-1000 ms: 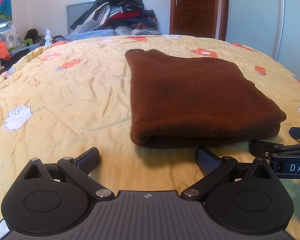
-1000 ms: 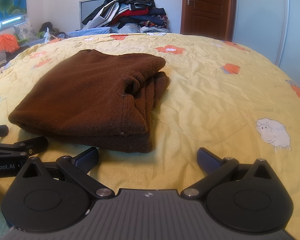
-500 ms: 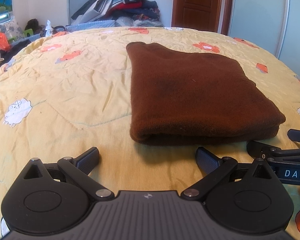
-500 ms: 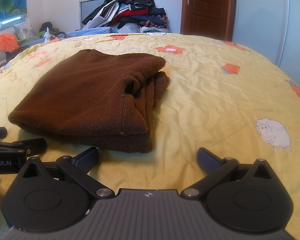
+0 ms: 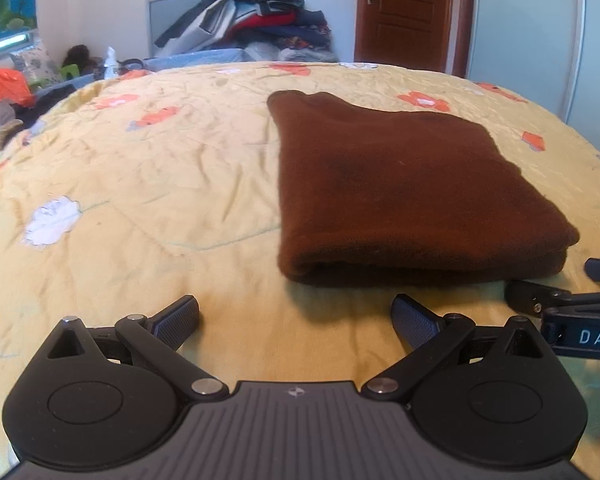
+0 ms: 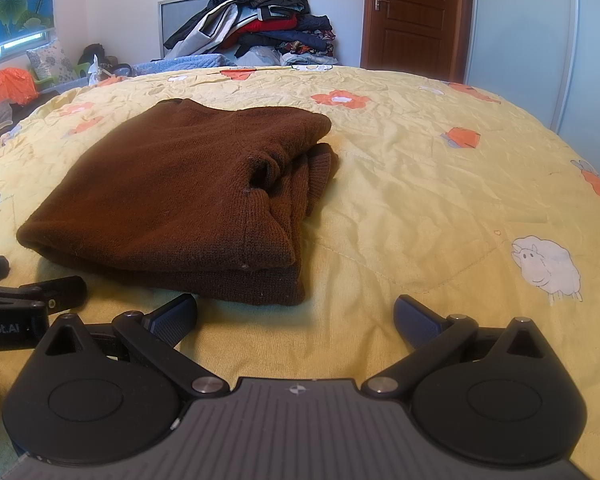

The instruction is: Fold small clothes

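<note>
Sweater (image 5: 404, 184) lying folded on the bedspread (image 5: 140, 184).
Your left gripper (image 5: 296, 316) and right gripper (image 6: 296, 314) are hovering spread and empty, just short of it.

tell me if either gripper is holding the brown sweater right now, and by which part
Nothing is held. The left gripper and right gripper are both open, short of the folded brown sweater lying on the bed.
</note>
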